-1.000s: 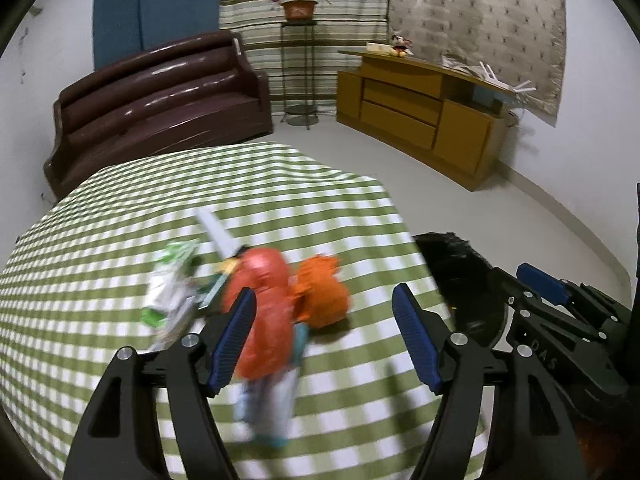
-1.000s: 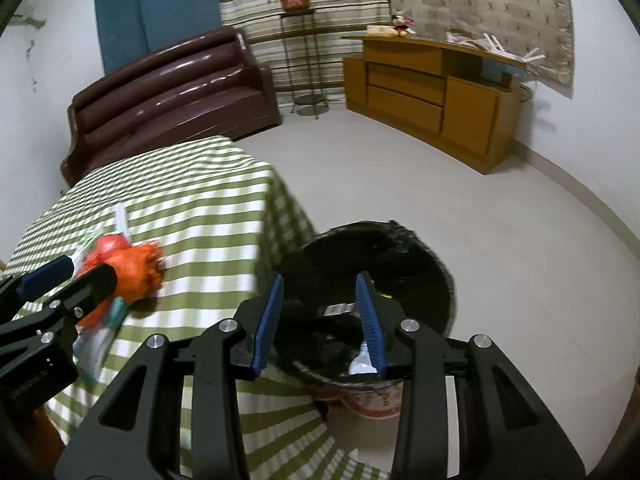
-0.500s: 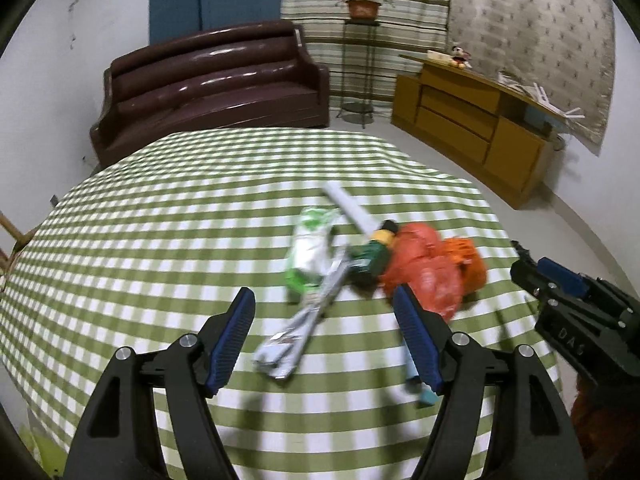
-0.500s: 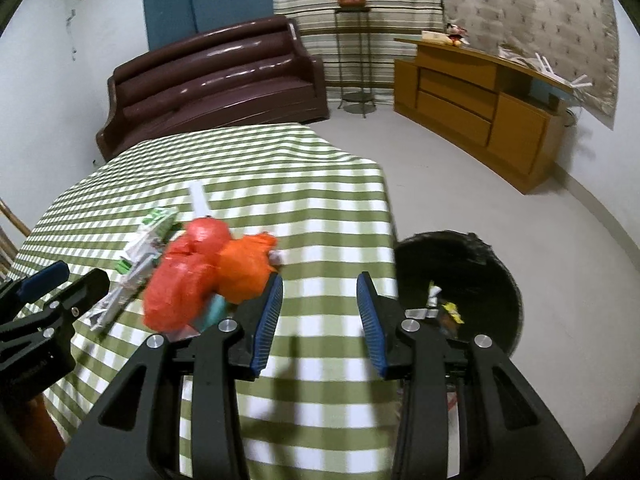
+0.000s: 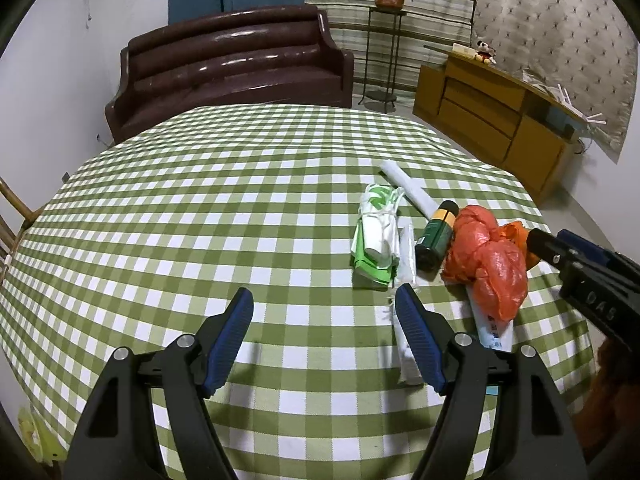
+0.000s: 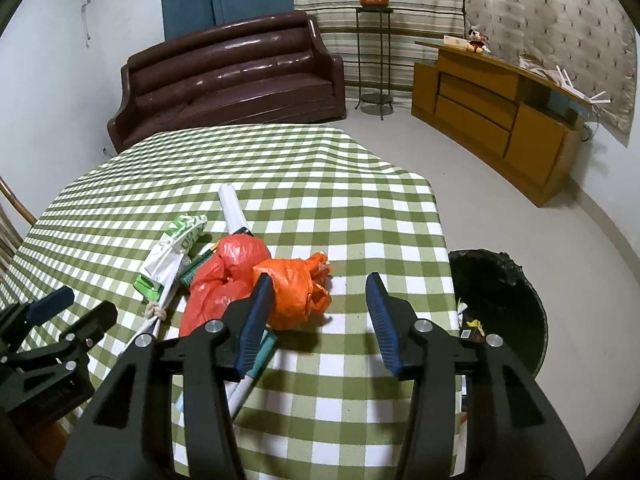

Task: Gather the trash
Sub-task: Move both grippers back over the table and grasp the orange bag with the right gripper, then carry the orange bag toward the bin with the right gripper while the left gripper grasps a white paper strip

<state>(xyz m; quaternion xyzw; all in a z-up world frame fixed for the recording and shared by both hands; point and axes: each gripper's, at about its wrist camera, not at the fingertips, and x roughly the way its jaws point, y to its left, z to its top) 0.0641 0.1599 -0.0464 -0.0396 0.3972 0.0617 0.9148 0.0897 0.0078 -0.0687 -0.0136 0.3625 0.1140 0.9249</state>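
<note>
A pile of trash lies on the green checked table (image 5: 200,208): a red plastic bag (image 5: 492,264), an orange bag (image 6: 298,292), a dark green bottle (image 5: 436,238), a green and white packet (image 5: 376,236), a white tube (image 5: 408,188) and a long white wrapper (image 5: 406,344). My left gripper (image 5: 324,328) is open and empty, low over the table just left of the pile. My right gripper (image 6: 318,312) is open and empty, its left finger beside the orange bag. A black-lined bin (image 6: 500,304) stands on the floor right of the table.
A dark brown sofa (image 5: 232,72) stands behind the table. A wooden sideboard (image 5: 492,120) is at the right wall, and a plant stand (image 5: 384,40) is by the striped curtain. A wooden chair edge (image 5: 12,216) shows at the left.
Both grippers swung left, from the bin and table edge to over the table. The right gripper has opened wider and now faces the orange bag. The trash has not moved.
</note>
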